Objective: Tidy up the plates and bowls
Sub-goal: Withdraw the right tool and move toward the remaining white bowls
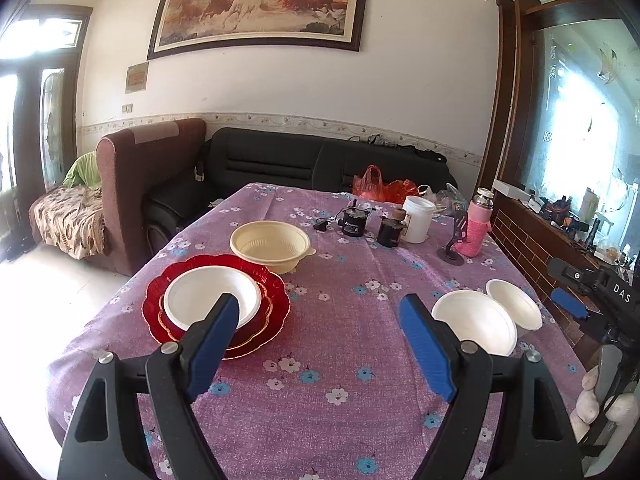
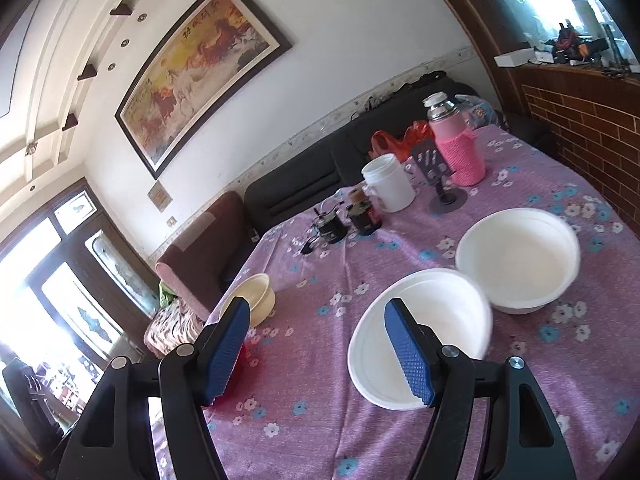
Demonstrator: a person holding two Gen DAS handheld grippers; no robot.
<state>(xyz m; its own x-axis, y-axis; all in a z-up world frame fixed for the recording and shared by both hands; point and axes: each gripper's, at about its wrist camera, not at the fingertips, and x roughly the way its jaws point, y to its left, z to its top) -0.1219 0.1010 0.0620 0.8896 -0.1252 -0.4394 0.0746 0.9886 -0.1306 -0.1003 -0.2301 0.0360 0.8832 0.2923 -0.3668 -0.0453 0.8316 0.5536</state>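
The surface (image 1: 340, 360) is covered with a purple cloth printed with white and blue flowers. Behind it stand a black sofa (image 1: 304, 160) and a brown armchair (image 1: 136, 184), against a white wall with a framed painting of horses (image 1: 260, 4). A brick ledge (image 2: 580, 128) runs along the right side under a bright window, and glazed doors (image 2: 60, 288) let in light on the left.

The painting bears calligraphy too small to read. The letters "DAS" show on the right gripper (image 1: 568, 304), seen at the edge of the left wrist view.

There are four bowls. One white bowl (image 1: 212, 298) sits in a stack of red plates (image 1: 276, 300) on the left; how many plates cannot be counted. A cream bowl (image 1: 270, 246) stands just behind that stack. Two more white bowls lie on the right, rims touching: the near bowl (image 2: 420, 336) tilted, the far bowl (image 2: 518, 260) upright.

At the far end are a white cup (image 2: 390, 182), a pink flask (image 2: 460, 148), two dark jars (image 2: 364, 212), a grey stand (image 2: 444, 188) and a red bag (image 1: 380, 186).

The left gripper (image 1: 324, 320) hangs above the cloth with its fingers spread and nothing between them. The right gripper's blue fingers (image 2: 408, 356) are also spread and empty, one of them in front of the near bowl.
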